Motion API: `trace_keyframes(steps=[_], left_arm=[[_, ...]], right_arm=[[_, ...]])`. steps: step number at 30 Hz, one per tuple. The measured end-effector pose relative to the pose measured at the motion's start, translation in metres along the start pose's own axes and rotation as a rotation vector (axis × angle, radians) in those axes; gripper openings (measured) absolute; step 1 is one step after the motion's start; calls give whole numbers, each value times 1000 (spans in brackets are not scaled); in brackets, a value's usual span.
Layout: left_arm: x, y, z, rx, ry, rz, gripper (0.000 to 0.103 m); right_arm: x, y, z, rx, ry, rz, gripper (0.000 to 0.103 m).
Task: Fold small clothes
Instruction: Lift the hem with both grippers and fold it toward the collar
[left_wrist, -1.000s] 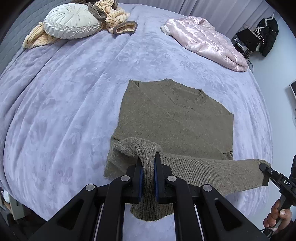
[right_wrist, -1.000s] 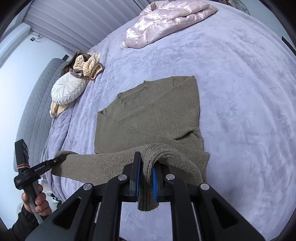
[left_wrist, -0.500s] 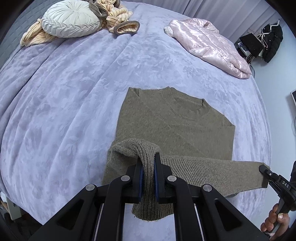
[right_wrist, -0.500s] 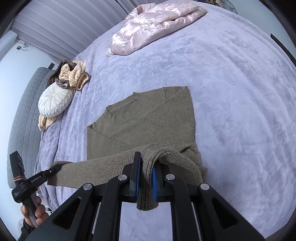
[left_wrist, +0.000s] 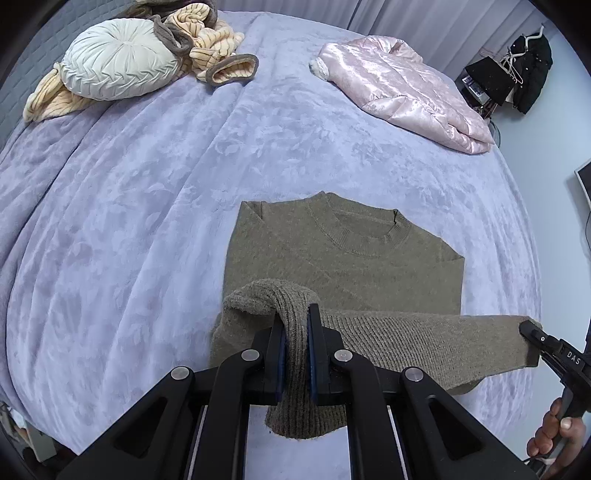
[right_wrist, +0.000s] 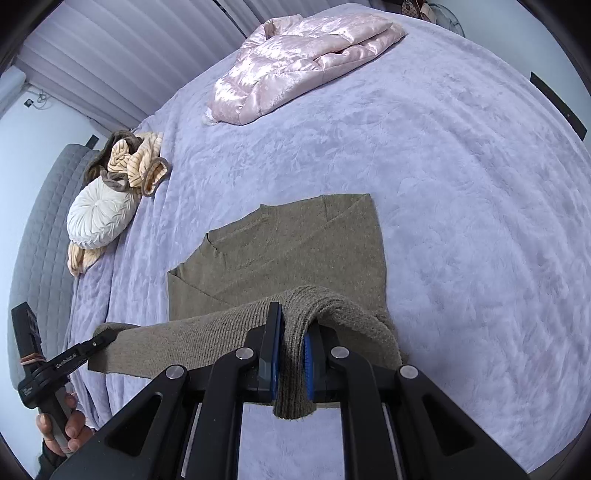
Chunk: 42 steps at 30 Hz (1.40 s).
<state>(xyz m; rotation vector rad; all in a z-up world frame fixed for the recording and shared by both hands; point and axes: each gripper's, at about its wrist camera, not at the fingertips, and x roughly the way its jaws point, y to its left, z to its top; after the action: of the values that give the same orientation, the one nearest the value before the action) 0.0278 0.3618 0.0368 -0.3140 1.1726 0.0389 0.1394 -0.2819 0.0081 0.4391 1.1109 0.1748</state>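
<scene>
At lower centre of frame, left gripper (left_wrist: 295, 345) and right gripper (right_wrist: 291, 345) each sat clamped on the olive sweater's (left_wrist: 343, 266) hem, lifted taut. Sweater body lay flat mid-bed; wide bare bedspread (left_wrist: 129, 206) stretched left, pink jacket (left_wrist: 402, 92) upper right.

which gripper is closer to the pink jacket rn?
Right, by a modest margin. The pink jacket lies at the far right of the bed. The right gripper holds the sweater's hem on that side; the left gripper holds the opposite hem corner, farther across.
</scene>
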Motion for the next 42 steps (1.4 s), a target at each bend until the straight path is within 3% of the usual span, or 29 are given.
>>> trace_keyframes(steps=[12,26,42], left_arm=[[-15,12,-10,-84,0,91,11],[-9,0,6,-49,3,128,11],[46,-10,34,-13,98,127,11]], right_arm=[[4,24,9,-94,46,31,11],[13,27,20,-122,62,8,11],[48,9,46,-48,97,-48,11]])
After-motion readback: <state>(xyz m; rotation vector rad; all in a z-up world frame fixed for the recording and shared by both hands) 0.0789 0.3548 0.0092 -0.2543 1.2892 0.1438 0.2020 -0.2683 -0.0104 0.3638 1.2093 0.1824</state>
